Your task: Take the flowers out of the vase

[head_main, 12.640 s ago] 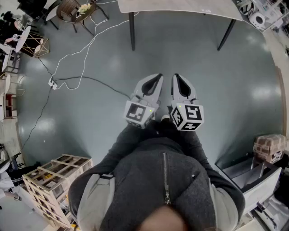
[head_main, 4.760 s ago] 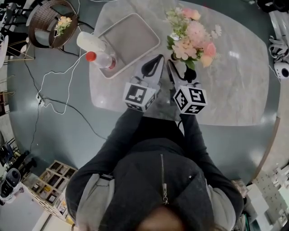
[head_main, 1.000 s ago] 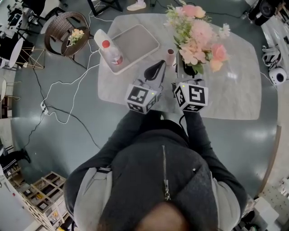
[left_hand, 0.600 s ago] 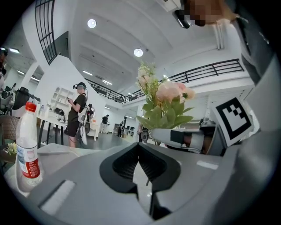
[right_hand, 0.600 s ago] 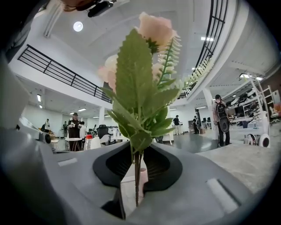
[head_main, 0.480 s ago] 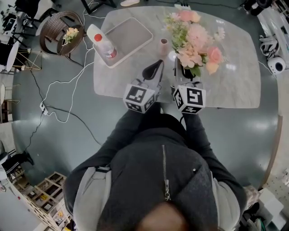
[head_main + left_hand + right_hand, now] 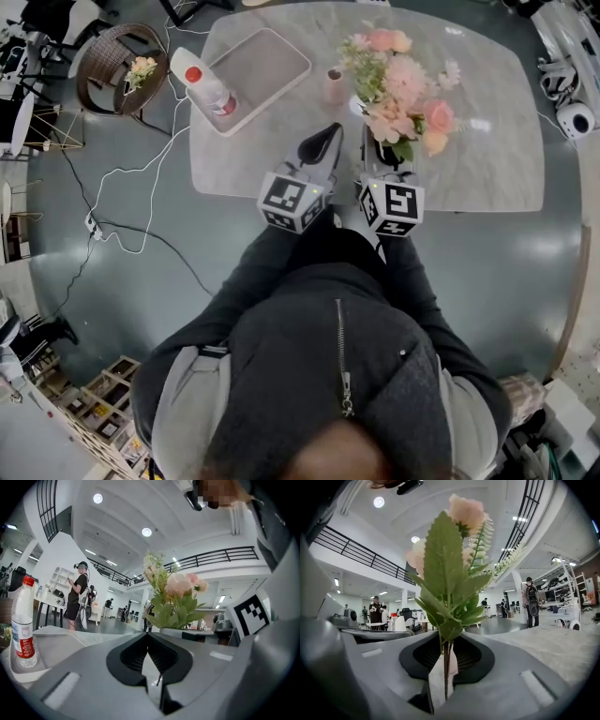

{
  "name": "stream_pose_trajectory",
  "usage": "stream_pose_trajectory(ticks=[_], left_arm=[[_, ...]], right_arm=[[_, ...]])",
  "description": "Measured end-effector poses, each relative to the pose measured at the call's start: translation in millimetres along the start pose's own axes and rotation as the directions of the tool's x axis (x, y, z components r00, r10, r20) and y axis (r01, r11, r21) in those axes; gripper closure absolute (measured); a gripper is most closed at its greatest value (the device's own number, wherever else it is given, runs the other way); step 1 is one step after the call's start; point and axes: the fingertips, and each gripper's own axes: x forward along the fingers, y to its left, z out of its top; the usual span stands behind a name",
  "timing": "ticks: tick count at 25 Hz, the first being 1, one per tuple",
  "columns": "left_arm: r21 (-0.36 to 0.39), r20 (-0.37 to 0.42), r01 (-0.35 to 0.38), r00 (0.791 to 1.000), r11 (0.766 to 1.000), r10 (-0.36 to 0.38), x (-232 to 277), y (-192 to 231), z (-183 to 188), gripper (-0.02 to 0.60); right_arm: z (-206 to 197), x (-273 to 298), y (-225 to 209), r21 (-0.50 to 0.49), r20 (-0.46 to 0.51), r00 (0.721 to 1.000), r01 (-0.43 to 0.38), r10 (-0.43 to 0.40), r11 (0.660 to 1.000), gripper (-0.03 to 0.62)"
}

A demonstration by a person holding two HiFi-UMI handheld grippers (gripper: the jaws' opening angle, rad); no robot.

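Observation:
A bunch of pink flowers [image 7: 403, 89] with green leaves stands upright in my right gripper [image 7: 379, 142], above the marble table [image 7: 487, 141]. In the right gripper view the jaws [image 7: 445, 667] are shut on the thin stems of the flowers [image 7: 450, 573]. A small pink vase [image 7: 334, 86] stands on the table to the left of the bunch, apart from it. My left gripper [image 7: 330, 133] hovers beside the right one, its jaws [image 7: 152, 667] shut with nothing between them. From the left gripper view the flowers [image 7: 173, 597] show ahead and to the right.
A grey tray [image 7: 267, 56] lies at the table's far left with a red-capped plastic bottle [image 7: 208, 92] at its corner. A wicker chair [image 7: 112, 66] and loose cables [image 7: 141, 187] are on the floor to the left. Other people stand far off in the hall.
Both grippers have drawn back toward the table's near edge and sunk a little. The bunch came along with the right one, so the pink vase now stands farther from it.

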Motion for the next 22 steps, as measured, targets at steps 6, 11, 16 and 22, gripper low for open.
stream_pose_trajectory(ticks=[6,11,16,22], left_arm=[[-0.005,-0.012,0.006,1.0,1.0,-0.006,-2.9,-1.6,-7.7,0.572],[-0.01,-0.022,-0.002,1.0,1.0,0.001,-4.8,4.9,-12.3,0.572],[-0.014,-0.022,-0.01,1.0,1.0,0.01,-6.8,5.2,-12.7,0.572],[-0.022,-0.016,-0.02,1.0,1.0,0.02,-7.0,10.0,-14.2,0.572]], right_arm=[[-24.9,-3.9,1.6,0.006,-0.055,0.998,0.013,-0.012,1.0,0.525],[-41.8,-1.5,1.6,0.013,-0.099,0.995,0.025,-0.023,1.0,0.526],[-44.3,-2.3,-0.9,0.028,-0.106,0.994,0.031,-0.028,0.999,0.528],[-44.4,1.1,-0.8,0.031,-0.103,0.994,0.03,-0.027,0.999,0.528]])
